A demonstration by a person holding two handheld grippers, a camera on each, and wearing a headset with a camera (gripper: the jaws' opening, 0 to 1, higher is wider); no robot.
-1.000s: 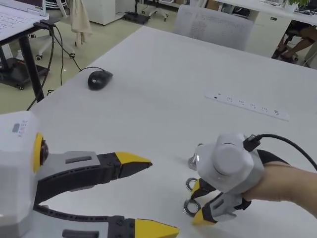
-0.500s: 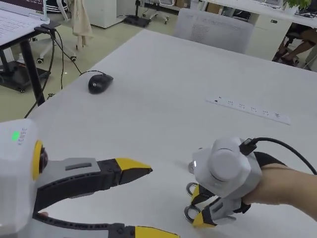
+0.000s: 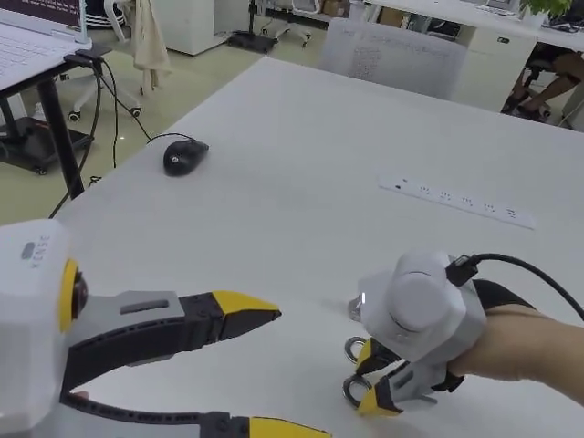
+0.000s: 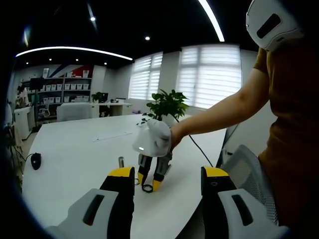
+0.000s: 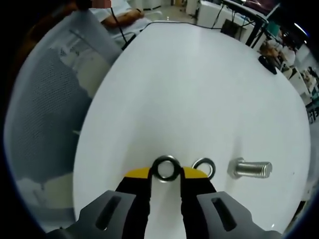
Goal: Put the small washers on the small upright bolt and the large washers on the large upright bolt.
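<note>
My right gripper (image 3: 372, 394) points down at the white table (image 3: 274, 182), its yellow tips closed against the edges of a steel washer (image 5: 165, 168) that lies flat between them. A second washer (image 5: 204, 167) lies just beside it, also seen in the head view (image 3: 354, 347). An upright bolt (image 5: 249, 169) stands a little further on, partly hidden behind the gripper in the head view (image 3: 353, 310). My left gripper (image 3: 287, 370) hovers at the near left, open and holding nothing, aimed at the right gripper (image 4: 149, 185).
A black mouse (image 3: 185, 157) with its cable lies at the table's far left. A white power strip (image 3: 456, 198) lies at the far right. A grey chair (image 3: 392, 55) stands behind the table. A person's arm reaches in from the right.
My right gripper has shifted slightly lower and nearer with the washer at its tips. The left gripper has barely moved.
</note>
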